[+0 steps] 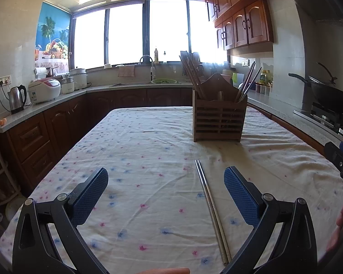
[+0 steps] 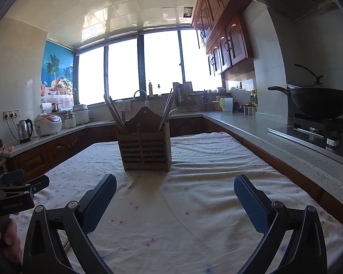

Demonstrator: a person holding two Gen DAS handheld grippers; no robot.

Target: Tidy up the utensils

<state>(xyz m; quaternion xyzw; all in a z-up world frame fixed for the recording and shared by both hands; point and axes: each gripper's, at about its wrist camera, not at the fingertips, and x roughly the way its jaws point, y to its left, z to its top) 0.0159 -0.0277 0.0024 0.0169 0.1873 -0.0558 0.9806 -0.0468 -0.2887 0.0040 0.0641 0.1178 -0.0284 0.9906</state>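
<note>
Plainly, both the left gripper [image 1: 165, 189] and right gripper [image 2: 175, 197] hung spread and empty, probably readying a pickup; the metal chopsticks [image 1: 211, 207] lay on the tablecloth [image 1: 148, 141] short of the wooden holder [image 1: 219, 118].

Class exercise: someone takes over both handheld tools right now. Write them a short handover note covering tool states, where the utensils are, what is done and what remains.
Left tool: open, empty, hovering over the table.
Right tool: open, empty, facing the holder.
A pair of long steel chopsticks lies flat on the floral white tablecloth, between the left tool's fingers, nearer the right one.
The slatted wooden utensil holder stands upright further along the table, already holding wooden chopsticks on its left and metal ones on its right.
Left to do: probably grasp the loose pair and stand it in the holder.
</note>
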